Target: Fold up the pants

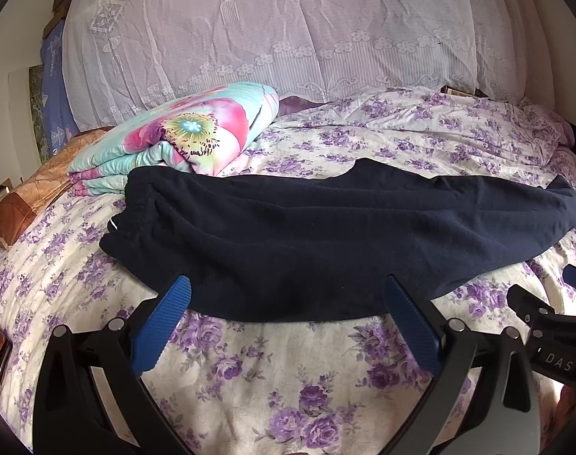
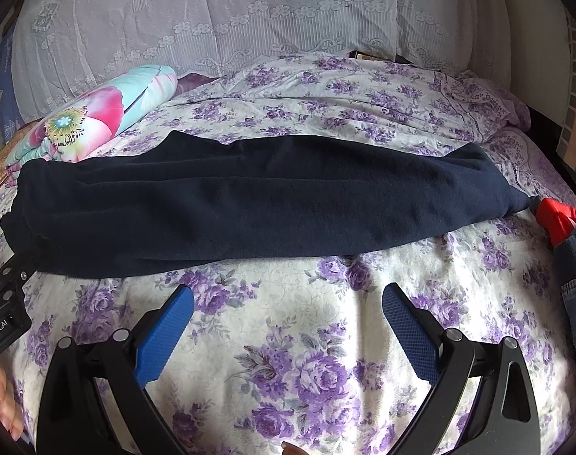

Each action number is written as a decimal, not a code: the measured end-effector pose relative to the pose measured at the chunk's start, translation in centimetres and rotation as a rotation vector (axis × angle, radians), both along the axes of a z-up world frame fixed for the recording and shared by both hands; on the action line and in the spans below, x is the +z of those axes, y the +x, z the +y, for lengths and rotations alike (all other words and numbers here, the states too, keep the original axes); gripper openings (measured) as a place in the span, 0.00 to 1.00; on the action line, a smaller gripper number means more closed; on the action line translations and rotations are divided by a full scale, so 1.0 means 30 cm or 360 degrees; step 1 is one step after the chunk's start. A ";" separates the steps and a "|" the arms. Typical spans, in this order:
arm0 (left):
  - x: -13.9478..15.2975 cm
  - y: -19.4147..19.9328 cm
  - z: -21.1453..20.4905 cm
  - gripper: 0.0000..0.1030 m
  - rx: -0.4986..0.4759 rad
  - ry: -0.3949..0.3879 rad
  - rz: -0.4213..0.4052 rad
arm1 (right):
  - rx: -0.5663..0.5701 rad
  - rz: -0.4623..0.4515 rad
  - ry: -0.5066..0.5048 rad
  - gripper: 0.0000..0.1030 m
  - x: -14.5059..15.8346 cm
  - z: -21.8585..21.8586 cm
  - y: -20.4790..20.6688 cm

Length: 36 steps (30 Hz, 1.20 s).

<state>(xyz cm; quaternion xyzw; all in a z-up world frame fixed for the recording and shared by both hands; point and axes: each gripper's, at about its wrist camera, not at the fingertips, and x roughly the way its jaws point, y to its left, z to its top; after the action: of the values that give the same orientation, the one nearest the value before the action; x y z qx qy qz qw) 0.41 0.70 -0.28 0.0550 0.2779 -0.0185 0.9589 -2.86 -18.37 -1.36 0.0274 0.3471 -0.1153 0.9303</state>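
Dark navy pants (image 1: pixel 325 235) are lying lengthwise across the floral bedsheet (image 1: pixel 250 379), seemingly folded leg over leg. Left gripper (image 1: pixel 288 288) and right gripper (image 2: pixel 288 295) are hovering released, nearing the near edge for gripping.

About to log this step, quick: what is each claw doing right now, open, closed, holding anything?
Left claw: open, holding nothing, its tips at the near edge of the dark pants.
Right claw: open, holding nothing, over the floral bedsheet.

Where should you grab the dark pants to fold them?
Probably the cuff end of the pants, at the right near the red cloth, coming from the near edge. They lie long and flat across the bed, so that end can swing over to the waistband.
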 end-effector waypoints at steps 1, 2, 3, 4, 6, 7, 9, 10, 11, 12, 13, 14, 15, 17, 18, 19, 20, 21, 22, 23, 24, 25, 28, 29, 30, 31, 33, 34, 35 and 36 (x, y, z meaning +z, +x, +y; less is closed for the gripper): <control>-0.003 0.000 0.000 0.96 -0.0001 -0.0001 0.0001 | 0.0000 0.0002 0.0000 0.97 -0.001 0.000 0.001; -0.004 0.000 -0.002 0.96 -0.0002 -0.0001 0.0003 | -0.0001 0.0002 0.0000 0.97 -0.001 0.001 0.001; -0.007 -0.001 -0.004 0.96 -0.0002 -0.0001 0.0004 | -0.0001 0.0003 0.0001 0.97 -0.003 0.001 0.000; -0.006 0.000 -0.002 0.96 -0.0002 -0.0001 0.0004 | -0.0001 0.0003 0.0001 0.97 -0.003 0.001 0.000; -0.006 0.000 -0.003 0.96 -0.0002 -0.0001 0.0003 | 0.0000 0.0004 0.0000 0.97 -0.004 0.002 0.000; -0.005 0.000 -0.003 0.96 -0.0003 -0.0001 0.0005 | 0.0000 0.0005 -0.0001 0.97 -0.004 0.001 0.000; -0.007 0.000 -0.001 0.96 -0.0003 -0.0002 0.0006 | 0.0000 0.0004 0.0000 0.97 -0.004 0.001 0.000; -0.007 0.000 -0.001 0.96 -0.0003 -0.0002 0.0006 | -0.0001 0.0004 0.0000 0.97 -0.004 0.001 0.000; -0.007 0.001 0.000 0.96 -0.0003 -0.0003 0.0006 | -0.0001 0.0005 0.0001 0.97 -0.003 0.000 0.001; -0.007 0.000 -0.001 0.96 -0.0003 -0.0004 0.0007 | 0.0000 0.0006 0.0002 0.97 -0.004 0.001 0.000; -0.008 0.001 -0.001 0.96 -0.0002 -0.0004 0.0008 | 0.0000 0.0008 0.0003 0.97 -0.004 0.000 0.002; -0.008 0.001 -0.002 0.96 -0.0002 -0.0005 0.0009 | 0.0001 0.0010 0.0002 0.97 -0.008 0.002 0.005; -0.010 0.001 -0.003 0.96 -0.0001 -0.0005 0.0010 | 0.0002 0.0013 0.0003 0.97 -0.010 0.001 0.005; -0.009 0.001 -0.002 0.96 -0.0002 -0.0006 0.0010 | 0.0002 0.0013 0.0003 0.97 -0.012 0.002 0.004; -0.010 0.001 -0.003 0.96 -0.0001 -0.0006 0.0010 | 0.0002 0.0013 0.0003 0.97 -0.011 0.002 0.004; -0.009 0.001 -0.003 0.96 -0.0002 -0.0006 0.0010 | 0.0002 0.0014 0.0003 0.97 -0.011 0.002 0.004; -0.009 0.001 -0.003 0.96 -0.0001 -0.0006 0.0010 | 0.0003 0.0015 0.0003 0.97 -0.008 0.000 0.005; -0.009 0.001 -0.003 0.96 -0.0001 -0.0006 0.0011 | 0.0003 0.0015 0.0004 0.97 -0.009 0.000 0.004; -0.009 0.001 -0.002 0.96 -0.0001 -0.0005 0.0011 | 0.0003 0.0015 0.0004 0.97 -0.007 0.000 0.005; -0.009 0.001 -0.002 0.96 -0.0002 -0.0005 0.0010 | 0.0003 0.0015 0.0004 0.97 -0.006 0.000 0.005; -0.009 0.001 -0.002 0.96 -0.0002 -0.0005 0.0010 | 0.0002 0.0016 0.0004 0.97 -0.007 0.000 0.004; -0.008 0.002 -0.002 0.96 -0.0002 -0.0005 0.0010 | 0.0003 0.0016 0.0004 0.97 -0.007 0.000 0.004; -0.008 0.002 -0.002 0.96 -0.0002 -0.0006 0.0012 | 0.0003 0.0016 0.0004 0.97 -0.008 -0.001 0.004; -0.010 0.001 -0.003 0.96 -0.0003 -0.0005 0.0012 | 0.0003 0.0016 0.0005 0.97 -0.008 -0.001 0.004; -0.010 0.001 -0.003 0.96 -0.0002 -0.0005 0.0012 | 0.0003 0.0017 0.0005 0.97 -0.006 -0.001 0.005; -0.008 0.002 -0.002 0.96 -0.0002 -0.0006 0.0011 | 0.0003 0.0017 0.0005 0.97 -0.006 -0.002 0.005; -0.008 0.003 -0.002 0.96 -0.0001 -0.0007 0.0012 | 0.0002 0.0017 0.0006 0.97 -0.007 -0.002 0.005; -0.007 0.003 -0.002 0.96 -0.0001 -0.0007 0.0013 | 0.0003 0.0017 0.0006 0.97 -0.006 -0.002 0.005; -0.007 0.003 -0.001 0.96 -0.0001 -0.0007 0.0013 | 0.0003 0.0018 0.0006 0.97 -0.009 -0.002 0.005; -0.008 0.002 -0.002 0.96 -0.0001 -0.0007 0.0013 | 0.0002 0.0017 0.0006 0.97 -0.007 -0.002 0.005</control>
<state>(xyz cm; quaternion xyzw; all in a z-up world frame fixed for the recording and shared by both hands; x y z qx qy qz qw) 0.47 0.63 -0.53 0.0529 0.2818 -0.0197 0.9578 -2.70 -18.44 -1.58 0.0282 0.3525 -0.1141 0.9284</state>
